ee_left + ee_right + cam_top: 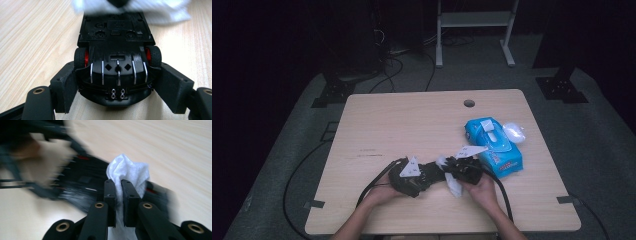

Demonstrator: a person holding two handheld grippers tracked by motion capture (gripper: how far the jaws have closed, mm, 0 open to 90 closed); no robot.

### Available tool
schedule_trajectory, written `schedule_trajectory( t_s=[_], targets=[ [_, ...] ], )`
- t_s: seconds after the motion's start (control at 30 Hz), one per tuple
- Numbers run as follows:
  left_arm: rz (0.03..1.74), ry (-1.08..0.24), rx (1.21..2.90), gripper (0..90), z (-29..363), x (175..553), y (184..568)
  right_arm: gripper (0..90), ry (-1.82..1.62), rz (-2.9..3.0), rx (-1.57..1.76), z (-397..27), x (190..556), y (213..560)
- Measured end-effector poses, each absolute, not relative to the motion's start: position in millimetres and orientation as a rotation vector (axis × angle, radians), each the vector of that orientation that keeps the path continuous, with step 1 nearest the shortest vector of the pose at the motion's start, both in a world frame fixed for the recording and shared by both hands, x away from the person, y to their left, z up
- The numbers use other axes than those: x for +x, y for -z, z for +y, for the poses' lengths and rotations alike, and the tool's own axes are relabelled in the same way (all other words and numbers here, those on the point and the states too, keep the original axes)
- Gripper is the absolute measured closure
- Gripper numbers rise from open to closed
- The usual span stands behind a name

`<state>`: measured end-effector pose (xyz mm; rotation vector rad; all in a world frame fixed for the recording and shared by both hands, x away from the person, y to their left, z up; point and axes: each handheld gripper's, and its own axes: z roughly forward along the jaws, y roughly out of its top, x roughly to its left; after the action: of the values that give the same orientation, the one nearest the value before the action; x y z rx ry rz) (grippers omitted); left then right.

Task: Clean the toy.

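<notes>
Wiping of toy car w/ a wet wipe is under way; judged mid-task, not finished.

Left gripper [424, 176]: jaws part-open, pads pressed on both flanks of the black toy car [116, 62], clamped just behind the red-hubbed wheels. Car is held belly-up: underside, screw bosses and chrome strips face the left gripper view's camera. Car sits near the front edge of the tabletop [412, 120], roughly mid-width, low over the wood; cannot tell if it touches the surface.

Right gripper [119, 202]: jaws nearly closed, pinching a bunched white wipe [127, 171]. Free end of the wipe hangs below the jaws toward the front edge in the high view. In the left gripper view the wipe lies as a blurred white mass across the far end of the car's underside, so contact w/ that end looks probable. Right gripper view is motion-blurred; exact contact patch not readable.

Wipes pack [493, 146], blue, lies toward the right edge of the tabletop, lid flap raised, a white rounded item [514, 132] just beside it on the right-edge side.

Done, as far as seen: wipe drawn from pack, car picked up and inverted, wipe brought to it.

Left, by judgement: remaining underside, wheels, then body top after turning car over; set car down; dispose of wipe; close pack. No dirt level discernible, so cleanliness can't be rated.
</notes>
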<state>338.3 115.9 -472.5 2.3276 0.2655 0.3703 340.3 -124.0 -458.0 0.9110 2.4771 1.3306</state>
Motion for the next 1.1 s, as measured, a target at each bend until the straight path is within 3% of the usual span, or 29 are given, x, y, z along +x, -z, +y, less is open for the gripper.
schedule_trajectory(
  t_s=[0.1,0.33,0.43,0.8,1.1],
  targets=[
    [0.270,-0.366,2.316,24.5,117,338,472,83.0,-1.273,2.494,0.856,-120,339,455],
    [0.291,-0.343,2.289,24.4,119,339,471,83.2,-1.253,2.434,1.052,-154,352,460],
    [0.342,-0.266,2.244,24.2,124,343,469,83.2,-1.212,2.427,1.031,-149,352,460],
    [0.363,-0.248,2.212,21.7,130,342,464,83.2,-1.236,2.437,1.063,-151,351,462],
    [0.349,-0.259,2.247,24.8,128,343,468,83.1,-1.314,2.491,0.980,-135,341,458]
  ],
)
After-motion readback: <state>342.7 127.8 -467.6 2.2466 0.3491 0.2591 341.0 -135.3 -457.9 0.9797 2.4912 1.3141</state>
